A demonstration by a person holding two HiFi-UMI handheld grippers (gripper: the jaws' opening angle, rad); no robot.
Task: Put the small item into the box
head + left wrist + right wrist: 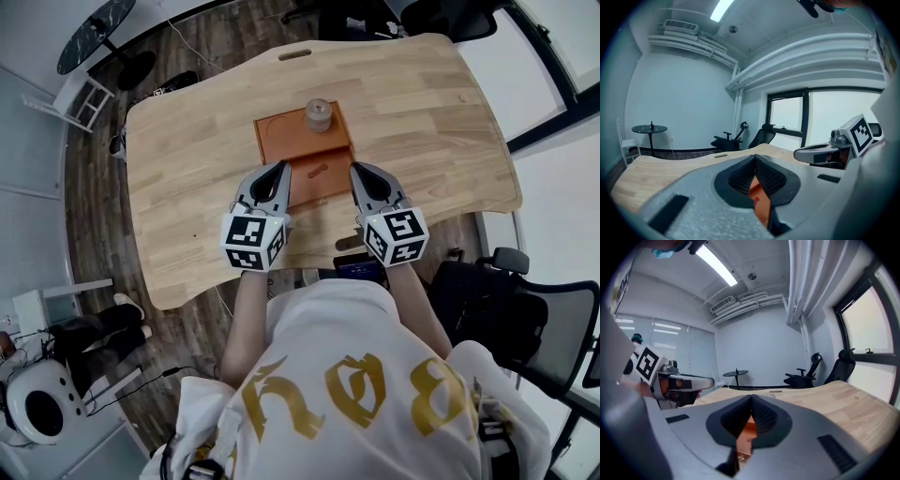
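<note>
This is looking like an office. A big wooden desk is filling the middle of the head view, with a black swivel chair standing at lower right and a round side table at upper left. In the right gripper view, a strip light is glowing at the top and large windows are lining the right edge.

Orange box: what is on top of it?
A small grey round item sits at the far edge of the orange-brown flat box. The left hand-held gripper and right hand-held gripper hide parts of its near side.
</note>
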